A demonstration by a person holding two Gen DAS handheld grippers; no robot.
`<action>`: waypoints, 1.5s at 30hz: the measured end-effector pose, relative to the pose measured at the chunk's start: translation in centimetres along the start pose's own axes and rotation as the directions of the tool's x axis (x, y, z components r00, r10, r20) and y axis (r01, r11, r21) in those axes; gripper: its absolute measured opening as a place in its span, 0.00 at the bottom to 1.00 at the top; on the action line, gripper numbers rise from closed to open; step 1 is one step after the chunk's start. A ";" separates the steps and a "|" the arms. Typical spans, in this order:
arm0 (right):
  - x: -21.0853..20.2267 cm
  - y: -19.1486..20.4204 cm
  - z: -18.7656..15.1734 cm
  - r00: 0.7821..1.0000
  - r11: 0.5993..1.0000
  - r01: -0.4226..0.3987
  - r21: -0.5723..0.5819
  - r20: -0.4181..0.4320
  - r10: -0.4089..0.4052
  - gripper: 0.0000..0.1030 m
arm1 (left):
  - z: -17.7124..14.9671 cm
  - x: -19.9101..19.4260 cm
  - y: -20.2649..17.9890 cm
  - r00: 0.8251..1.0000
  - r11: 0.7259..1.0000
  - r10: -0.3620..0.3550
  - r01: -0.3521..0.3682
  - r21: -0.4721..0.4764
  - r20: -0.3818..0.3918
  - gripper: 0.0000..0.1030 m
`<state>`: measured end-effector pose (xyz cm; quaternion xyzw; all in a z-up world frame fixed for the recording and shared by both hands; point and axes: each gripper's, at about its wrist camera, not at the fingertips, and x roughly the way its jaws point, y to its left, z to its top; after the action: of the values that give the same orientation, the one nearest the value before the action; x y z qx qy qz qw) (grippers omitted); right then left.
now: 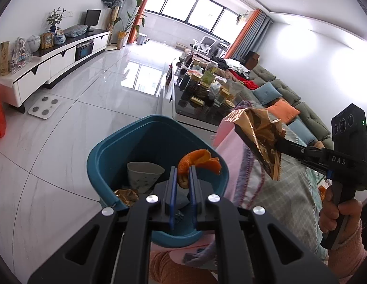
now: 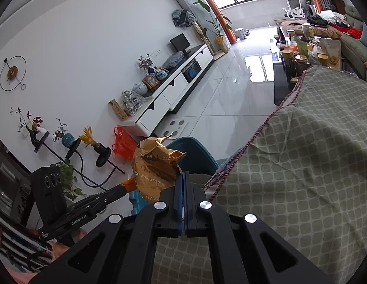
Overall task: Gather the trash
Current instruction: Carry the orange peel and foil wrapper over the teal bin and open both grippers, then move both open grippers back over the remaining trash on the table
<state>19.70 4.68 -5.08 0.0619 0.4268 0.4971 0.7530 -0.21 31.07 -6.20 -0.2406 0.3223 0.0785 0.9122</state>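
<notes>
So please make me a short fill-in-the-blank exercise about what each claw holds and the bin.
1. The left claw grips an orange ____ above the teal bin.
2. The right claw holds a crumpled ____ wrapper.
3. Inside the bin lies a white paper ____.

Missing words: peel; gold; cup

"das" on right gripper (image 1: 277, 145); "genrobot.ai" on left gripper (image 2: 126, 187).
</notes>
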 end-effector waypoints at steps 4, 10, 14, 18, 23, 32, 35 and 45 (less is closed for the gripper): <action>1.2 0.3 0.2 1.000 1.000 0.016 0.001 -0.021 -0.016 0.01 | -0.1 0.7 0.1 1.000 1.000 0.014 -0.015 -0.008 -0.013 0.11; 2.7 0.5 0.4 0.998 0.999 0.050 -0.004 -0.040 -0.050 0.01 | -0.4 1.6 0.3 0.999 0.999 0.033 -0.033 -0.010 -0.026 0.11; 3.8 0.9 0.3 0.996 0.998 0.067 -0.003 -0.060 -0.067 0.02 | -0.4 2.1 0.1 0.998 0.999 0.045 -0.046 -0.006 -0.031 0.11; 4.5 1.4 0.2 0.994 0.997 0.078 -0.021 -0.077 -0.079 0.03 | -0.5 2.6 0.1 0.998 0.999 0.051 -0.051 -0.012 -0.039 0.11; 5.3 1.7 0.1 0.992 0.996 0.079 -0.034 -0.099 -0.082 0.06 | -0.6 3.2 0.3 0.998 0.999 0.046 -0.047 -0.026 -0.049 0.15; 5.1 1.1 -0.3 0.991 0.997 0.070 -0.024 -0.112 -0.072 0.12 | -0.9 3.5 -0.1 0.999 0.999 0.022 -0.023 -0.027 -0.048 0.29; 4.4 1.1 -0.6 0.993 0.997 0.065 -0.032 -0.099 -0.068 0.20 | -0.9 2.9 -0.7 0.999 1.000 0.010 -0.011 -0.010 -0.032 0.33; -2.0 0.8 -2.1 0.996 0.992 0.091 -0.089 0.004 -0.091 0.34 | -1.2 1.0 -5.7 0.995 0.989 -0.095 0.091 0.116 0.029 0.50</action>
<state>17.44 2.79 -4.83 0.0089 0.4066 0.4808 0.7768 1.61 25.49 -5.41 -0.2014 0.2991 0.0217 0.9325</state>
